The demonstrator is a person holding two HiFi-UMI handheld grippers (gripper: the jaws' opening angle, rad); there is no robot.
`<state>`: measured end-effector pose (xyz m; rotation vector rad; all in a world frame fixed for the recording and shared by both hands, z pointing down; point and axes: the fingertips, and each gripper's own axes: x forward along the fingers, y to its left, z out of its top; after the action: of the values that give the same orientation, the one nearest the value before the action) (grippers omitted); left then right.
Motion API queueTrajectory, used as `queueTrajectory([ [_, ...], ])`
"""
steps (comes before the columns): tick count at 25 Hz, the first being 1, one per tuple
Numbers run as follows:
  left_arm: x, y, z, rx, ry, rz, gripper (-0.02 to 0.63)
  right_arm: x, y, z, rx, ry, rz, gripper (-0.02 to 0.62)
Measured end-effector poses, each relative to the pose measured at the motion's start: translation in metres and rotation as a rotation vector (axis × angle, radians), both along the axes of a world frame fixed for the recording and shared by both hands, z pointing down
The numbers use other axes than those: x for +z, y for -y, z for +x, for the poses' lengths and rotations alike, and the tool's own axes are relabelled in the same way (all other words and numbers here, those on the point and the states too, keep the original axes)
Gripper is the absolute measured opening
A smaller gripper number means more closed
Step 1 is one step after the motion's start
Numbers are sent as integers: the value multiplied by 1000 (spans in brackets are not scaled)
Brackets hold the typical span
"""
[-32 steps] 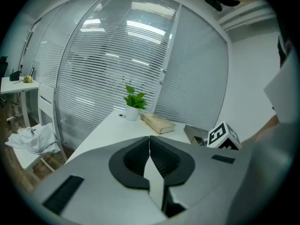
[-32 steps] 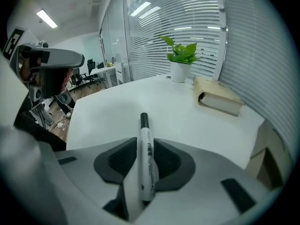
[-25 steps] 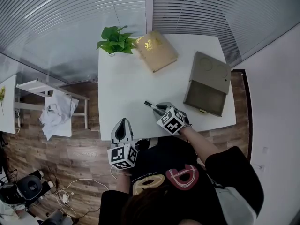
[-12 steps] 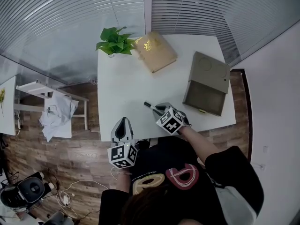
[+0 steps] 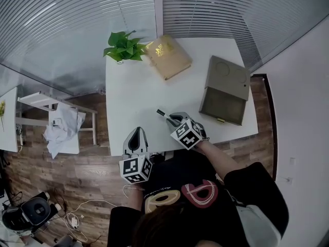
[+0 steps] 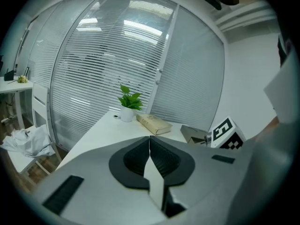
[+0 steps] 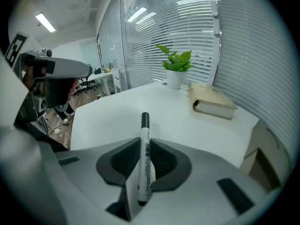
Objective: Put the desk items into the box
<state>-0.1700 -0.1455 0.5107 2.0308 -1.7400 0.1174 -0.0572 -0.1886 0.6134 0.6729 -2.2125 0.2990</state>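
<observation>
A white marker with a black cap [image 7: 144, 153] lies lengthwise between the pads of my right gripper [image 7: 144, 142], which press on its barrel. In the head view the marker's cap [image 5: 162, 113] pokes out ahead of the right gripper [image 5: 175, 119] over the white desk [image 5: 133, 96] near its front edge. The olive box [image 5: 226, 90] lies on its side at the desk's right, its opening facing the front. My left gripper [image 5: 135, 136] hangs off the front edge, its jaws shut with nothing between them [image 6: 150, 142].
A tan book [image 5: 168, 56] lies at the back of the desk beside a potted green plant [image 5: 122, 46] at the back left corner. Glass walls with blinds stand behind. Left of the desk, a small white table carries cloth [image 5: 64, 125].
The right gripper stays on the marker at almost the same spot. The head view has shifted slightly. The left gripper has not moved noticeably.
</observation>
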Motion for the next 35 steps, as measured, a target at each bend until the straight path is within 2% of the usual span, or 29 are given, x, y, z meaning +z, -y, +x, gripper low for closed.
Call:
queueTrajectory([
  [8,-1,5,15,59,1,8,17,-34,1,9,32,36,59,74],
  [18,3,14,42,137,-20,6,18,-43,-4,32,65,-19,114,74],
  [35,2,32,103,274,-56,17,17,-62,9,115,280,-27,150,72],
])
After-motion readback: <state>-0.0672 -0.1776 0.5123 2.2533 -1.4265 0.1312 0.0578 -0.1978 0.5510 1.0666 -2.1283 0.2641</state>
